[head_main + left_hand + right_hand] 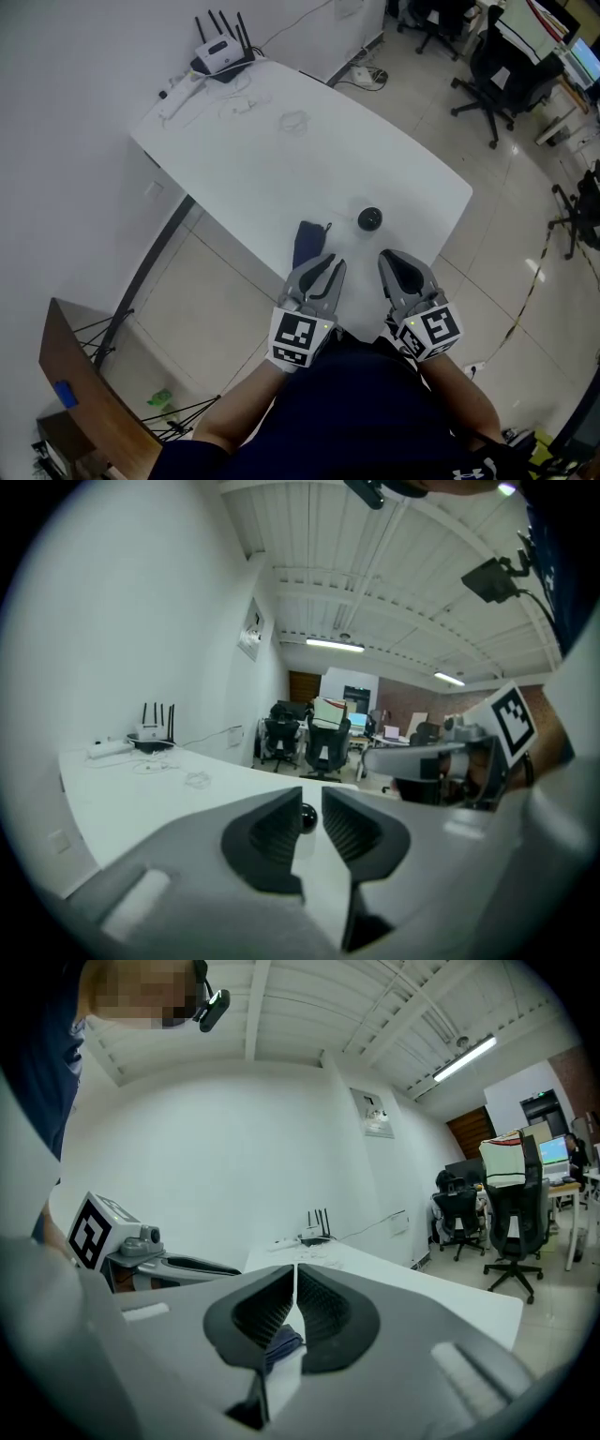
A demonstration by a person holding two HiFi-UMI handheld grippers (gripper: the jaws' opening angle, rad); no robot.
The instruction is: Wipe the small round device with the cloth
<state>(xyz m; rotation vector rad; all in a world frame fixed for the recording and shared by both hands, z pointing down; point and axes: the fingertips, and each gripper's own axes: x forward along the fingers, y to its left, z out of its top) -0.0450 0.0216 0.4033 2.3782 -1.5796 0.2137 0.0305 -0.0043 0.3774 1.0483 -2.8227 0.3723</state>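
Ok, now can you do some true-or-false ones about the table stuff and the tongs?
1. The dark blue cloth lies on the white table. True.
2. The right tongs are holding the cloth. False: they are shut on nothing, and the cloth lies flat on the table.
3. The small round device is black. True.
4. The router stands right next to the round device. False: it is at the far end of the table, by the wall.
5. The left tongs are a little open with nothing in them. True.
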